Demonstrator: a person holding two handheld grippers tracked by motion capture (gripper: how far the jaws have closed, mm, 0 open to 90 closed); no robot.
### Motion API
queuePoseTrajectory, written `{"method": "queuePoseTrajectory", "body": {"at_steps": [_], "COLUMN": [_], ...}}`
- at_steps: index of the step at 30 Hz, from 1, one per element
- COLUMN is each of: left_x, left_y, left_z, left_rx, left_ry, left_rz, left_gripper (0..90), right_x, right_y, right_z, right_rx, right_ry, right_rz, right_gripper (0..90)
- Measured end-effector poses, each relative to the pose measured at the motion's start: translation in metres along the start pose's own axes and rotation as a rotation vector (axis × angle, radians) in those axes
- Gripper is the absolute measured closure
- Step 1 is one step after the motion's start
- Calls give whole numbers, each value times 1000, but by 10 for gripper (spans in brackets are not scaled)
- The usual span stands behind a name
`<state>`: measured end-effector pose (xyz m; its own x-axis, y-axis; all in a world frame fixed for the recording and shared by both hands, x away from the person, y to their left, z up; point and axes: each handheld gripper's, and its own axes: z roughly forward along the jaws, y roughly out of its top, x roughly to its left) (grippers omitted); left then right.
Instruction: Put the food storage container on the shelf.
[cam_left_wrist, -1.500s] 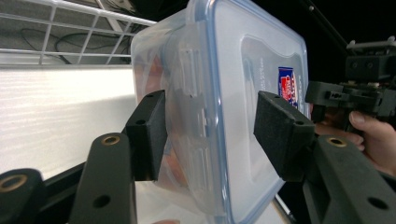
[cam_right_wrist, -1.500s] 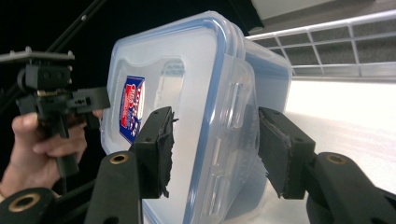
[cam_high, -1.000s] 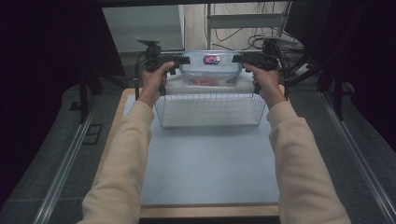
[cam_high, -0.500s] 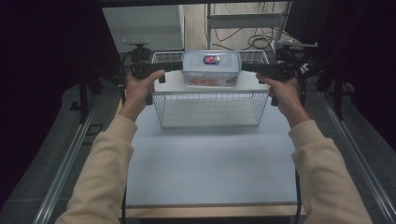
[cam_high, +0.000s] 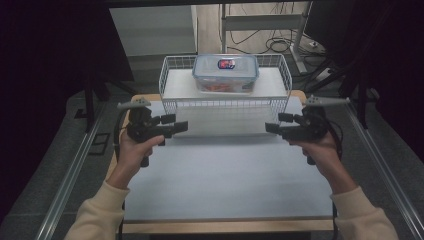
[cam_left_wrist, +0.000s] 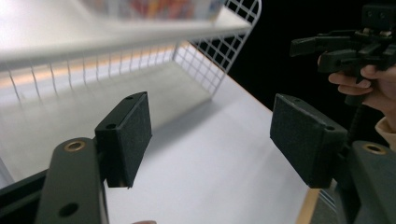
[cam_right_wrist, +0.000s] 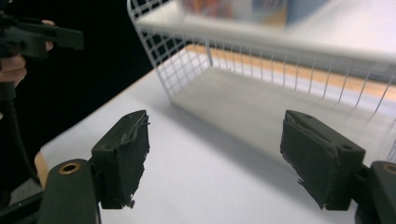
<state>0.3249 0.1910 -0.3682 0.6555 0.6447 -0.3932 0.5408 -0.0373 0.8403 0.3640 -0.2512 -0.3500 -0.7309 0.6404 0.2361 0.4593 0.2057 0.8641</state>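
A clear plastic box with a blue lid (cam_high: 226, 72) stands on the white surface inside a white wire basket (cam_high: 225, 104) at the far end of the table. Its blurred base shows at the top of the left gripper view (cam_left_wrist: 154, 7) and the right gripper view (cam_right_wrist: 247, 9). My left gripper (cam_high: 175, 123) hovers in front of the basket's left corner, pointing inward. My right gripper (cam_high: 278, 123) mirrors it at the right corner. Both have just been opening, with nothing between the pads (cam_left_wrist: 128, 135) (cam_right_wrist: 123, 156). Each view catches the other gripper (cam_left_wrist: 345, 46) (cam_right_wrist: 37, 35).
A white mat (cam_high: 225, 185) covers the wooden table (cam_high: 225, 226) between my hands and the near edge. Metal rails (cam_high: 70, 180) run along both sides. Cables and a table frame (cam_high: 270, 30) lie on the floor behind the basket.
Both grippers left the ends of the box, swung outward, and came back toward me and lower. Their jaws stand wider. The box now rests in the basket.
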Motion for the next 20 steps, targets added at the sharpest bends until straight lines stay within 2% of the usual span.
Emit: {"method": "queuePoseTrajectory", "body": {"at_steps": [2, 6, 9, 11, 16, 20], "left_x": [3, 6, 6, 6, 6, 8], "left_y": [-17, -41, -51, -54, -57, -62], "left_z": [2, 7, 12, 15, 15, 17], "left_rx": [9, 28, 39, 65, 63, 70], "left_ry": [8, 20, 21, 26, 35, 39], "left_rz": [-7, -8, -6, 6, 12, 2], "left_gripper": [292, 300, 304, 303, 300, 296], "right_x": [2, 2, 1, 0, 2, 2], "right_y": [-17, -47, -62, -65, -67, -69], "right_z": [0, 3, 8, 10, 11, 12], "right_rx": [19, 56, 81, 83, 75, 72], "right_ry": [17, 30, 23, 19, 25, 17], "right_rz": [-1, 2, 0, 0, -11, -16], "right_gripper": [232, 230, 230, 230, 221, 206]}}
